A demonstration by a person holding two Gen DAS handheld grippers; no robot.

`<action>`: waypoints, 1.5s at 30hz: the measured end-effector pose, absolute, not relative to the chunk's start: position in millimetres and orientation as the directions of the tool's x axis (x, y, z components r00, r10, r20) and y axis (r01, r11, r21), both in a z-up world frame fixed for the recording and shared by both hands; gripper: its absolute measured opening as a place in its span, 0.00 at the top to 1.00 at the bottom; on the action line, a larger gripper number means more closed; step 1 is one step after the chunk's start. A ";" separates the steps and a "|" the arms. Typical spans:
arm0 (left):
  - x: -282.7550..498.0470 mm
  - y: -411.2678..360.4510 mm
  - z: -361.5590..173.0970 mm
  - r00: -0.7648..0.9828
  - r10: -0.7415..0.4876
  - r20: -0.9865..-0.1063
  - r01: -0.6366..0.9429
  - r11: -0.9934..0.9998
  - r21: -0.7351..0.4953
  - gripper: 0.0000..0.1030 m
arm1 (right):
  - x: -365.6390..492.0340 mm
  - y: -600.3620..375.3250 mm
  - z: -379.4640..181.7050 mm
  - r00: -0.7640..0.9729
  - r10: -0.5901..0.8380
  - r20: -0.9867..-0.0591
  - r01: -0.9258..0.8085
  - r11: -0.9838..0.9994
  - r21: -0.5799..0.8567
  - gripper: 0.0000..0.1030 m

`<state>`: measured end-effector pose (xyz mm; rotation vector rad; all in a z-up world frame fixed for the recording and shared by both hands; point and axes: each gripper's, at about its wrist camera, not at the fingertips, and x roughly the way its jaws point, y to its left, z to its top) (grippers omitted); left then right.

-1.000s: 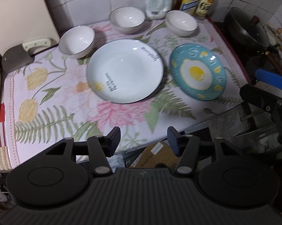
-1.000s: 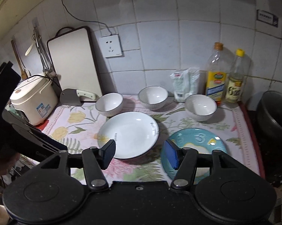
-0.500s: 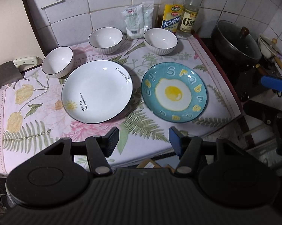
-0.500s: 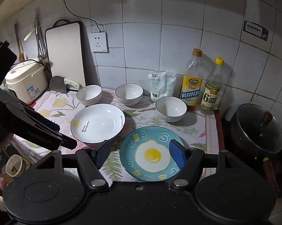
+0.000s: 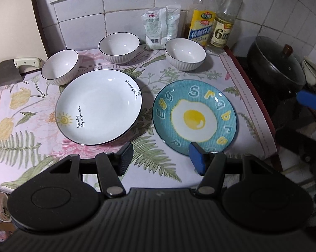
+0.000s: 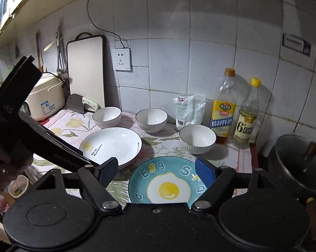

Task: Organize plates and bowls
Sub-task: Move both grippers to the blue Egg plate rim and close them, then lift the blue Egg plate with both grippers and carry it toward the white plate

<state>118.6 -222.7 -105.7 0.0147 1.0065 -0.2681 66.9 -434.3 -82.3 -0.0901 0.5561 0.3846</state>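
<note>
A white plate (image 5: 99,107) and a blue egg plate (image 5: 194,116) lie side by side on the floral cloth (image 5: 21,113). Three white bowls stand behind them: left (image 5: 60,66), middle (image 5: 119,46), right (image 5: 185,53). My left gripper (image 5: 161,157) is open and empty, low over the front edge between the two plates. My right gripper (image 6: 158,171) is open and empty, above the near side of the egg plate (image 6: 168,180). The white plate (image 6: 111,145) and the bowls (image 6: 196,138) also show in the right wrist view.
Two oil bottles (image 5: 202,21) and a white packet (image 5: 160,27) stand against the tiled wall. A black lidded pot (image 5: 277,67) sits right of the cloth. A cleaver (image 6: 80,104), cutting board (image 6: 86,71) and rice cooker (image 6: 45,98) are at the left.
Both grippers have moved forward and lower toward the counter, so the plates look bigger. My right gripper has shifted right, over the egg plate. No dish has moved.
</note>
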 end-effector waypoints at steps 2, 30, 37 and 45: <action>119.7 -224.8 -115.4 0.526 -0.215 -0.823 0.207 0.971 -0.121 0.44 | 71.5 -439.7 -96.9 0.778 0.339 -0.529 -0.374 0.926 0.044 0.19; 157.3 -237.0 -242.5 0.560 -0.197 -0.804 0.026 0.975 -0.221 0.49 | 152.7 -494.8 -240.6 0.723 0.248 -0.644 -0.073 0.956 0.286 0.27; 170.9 -236.4 -243.5 0.528 -0.272 -0.805 0.012 0.950 -0.313 0.86 | 167.7 -489.2 -253.5 0.688 0.279 -0.670 -0.053 0.940 0.336 0.42; 177.8 -236.6 -245.1 0.498 -0.279 -0.821 -0.033 0.940 -0.339 0.86 | 171.8 -489.1 -260.4 0.646 0.345 -0.681 -0.020 0.899 0.437 0.46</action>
